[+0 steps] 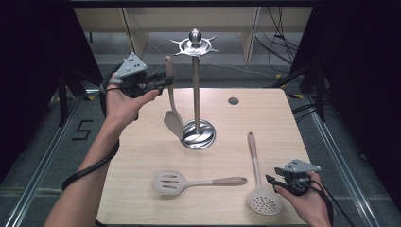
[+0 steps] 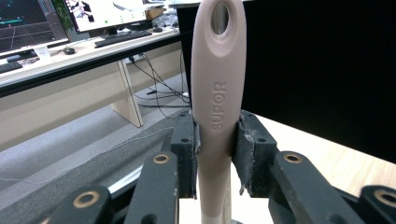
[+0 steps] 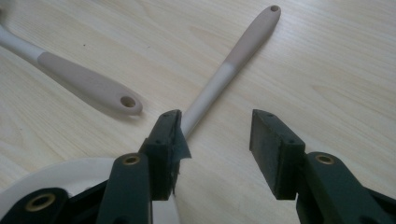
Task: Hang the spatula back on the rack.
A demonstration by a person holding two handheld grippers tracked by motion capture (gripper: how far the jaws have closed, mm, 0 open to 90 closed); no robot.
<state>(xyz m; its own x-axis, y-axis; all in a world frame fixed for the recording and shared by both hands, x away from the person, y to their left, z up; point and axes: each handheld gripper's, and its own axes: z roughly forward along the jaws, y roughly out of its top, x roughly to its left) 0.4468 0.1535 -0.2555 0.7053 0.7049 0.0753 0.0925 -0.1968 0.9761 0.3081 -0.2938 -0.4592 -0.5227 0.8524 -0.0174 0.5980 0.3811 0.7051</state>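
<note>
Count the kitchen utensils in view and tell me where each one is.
3. A spoon is held upright beside the stand by the left gripper. A slotted turner lies on the table's near middle. A skimmer lies by the right gripper.

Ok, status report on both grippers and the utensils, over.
Left gripper shut on spoon beside rack. Right gripper open over skimmer. Slotted turner lies clear.

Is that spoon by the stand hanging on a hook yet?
Not yet. The spoon is upright, clamped in the left gripper beside the stand.
</note>
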